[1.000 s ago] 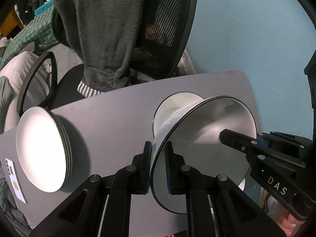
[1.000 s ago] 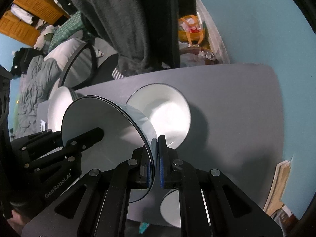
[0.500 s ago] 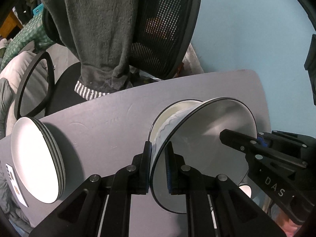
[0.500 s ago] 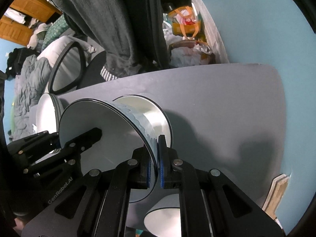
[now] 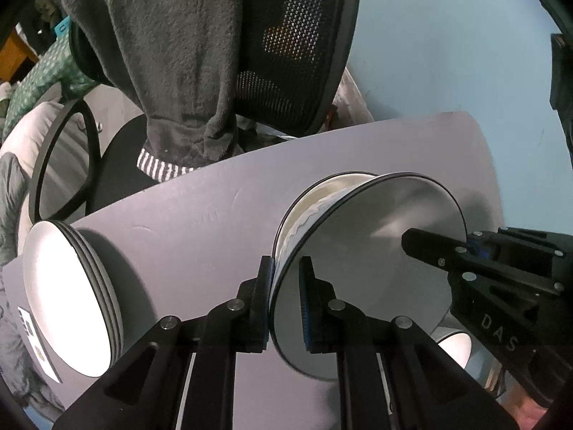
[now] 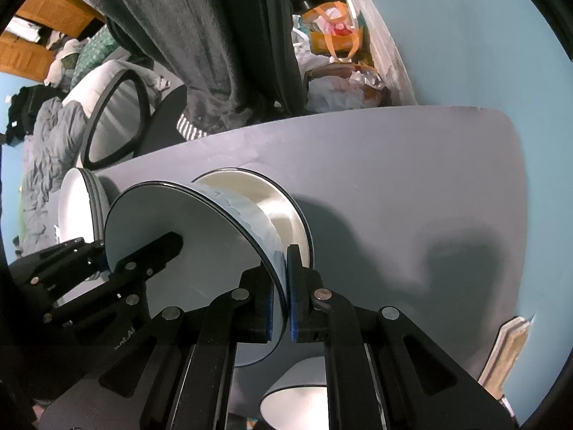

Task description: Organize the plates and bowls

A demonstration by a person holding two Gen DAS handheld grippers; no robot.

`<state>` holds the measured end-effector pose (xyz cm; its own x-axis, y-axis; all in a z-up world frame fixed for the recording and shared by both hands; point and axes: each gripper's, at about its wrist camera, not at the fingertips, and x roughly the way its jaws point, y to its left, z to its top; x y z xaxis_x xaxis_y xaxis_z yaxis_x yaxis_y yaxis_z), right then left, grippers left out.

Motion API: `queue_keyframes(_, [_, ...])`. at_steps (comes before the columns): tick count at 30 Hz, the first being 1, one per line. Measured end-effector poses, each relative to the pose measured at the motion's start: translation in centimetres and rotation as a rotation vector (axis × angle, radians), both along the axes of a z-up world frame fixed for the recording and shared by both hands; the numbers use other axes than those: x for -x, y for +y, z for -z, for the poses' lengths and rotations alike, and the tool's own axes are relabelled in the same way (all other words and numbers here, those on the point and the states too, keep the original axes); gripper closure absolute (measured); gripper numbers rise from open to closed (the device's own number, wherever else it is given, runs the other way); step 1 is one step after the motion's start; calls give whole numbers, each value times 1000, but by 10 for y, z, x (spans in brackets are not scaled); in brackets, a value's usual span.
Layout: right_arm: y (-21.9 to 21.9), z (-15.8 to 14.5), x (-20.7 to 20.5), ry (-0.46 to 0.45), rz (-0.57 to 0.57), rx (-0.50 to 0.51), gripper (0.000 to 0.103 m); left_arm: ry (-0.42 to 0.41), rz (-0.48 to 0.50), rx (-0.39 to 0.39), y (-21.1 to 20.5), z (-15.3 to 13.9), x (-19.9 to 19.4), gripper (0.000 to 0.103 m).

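Note:
Both grippers hold one white bowl with a dark rim [image 5: 369, 272], also in the right wrist view [image 6: 200, 251]. My left gripper [image 5: 286, 297] is shut on its near rim; my right gripper [image 6: 281, 304] is shut on the opposite rim. The held bowl sits partly nested in a second white bowl [image 5: 322, 193] on the grey table [image 5: 200, 222], which also shows in the right wrist view [image 6: 265, 200]. A stack of white plates [image 5: 64, 294] lies at the table's left, and shows in the right wrist view [image 6: 77, 208].
Another white bowl [image 6: 293, 401] sits near the table's front edge, also seen in the left wrist view [image 5: 454, 347]. An office chair draped with a dark grey garment [image 5: 186, 53] stands behind the table. A blue wall [image 6: 483, 43] bounds the right side.
Both grippers have lowered the held bowl onto the bowl on the table, so it now sits partly inside it. The grips have not changed.

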<state>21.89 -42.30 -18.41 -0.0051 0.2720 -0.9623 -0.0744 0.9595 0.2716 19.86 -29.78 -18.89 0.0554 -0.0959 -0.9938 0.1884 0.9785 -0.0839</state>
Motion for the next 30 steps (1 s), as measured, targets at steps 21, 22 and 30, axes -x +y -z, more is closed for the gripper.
queue_keyframes(21, [2, -6, 4, -15, -10, 56, 77, 2, 2, -3, 15, -7, 5, 71])
queue_keyframes(22, [2, -8, 5, -27, -8, 77, 71, 0, 0, -2, 15, -8, 6, 71])
queue_keyframes(30, [-3, -17, 14, -39, 14, 67, 70, -22, 3, 37, 19, -27, 16, 71])
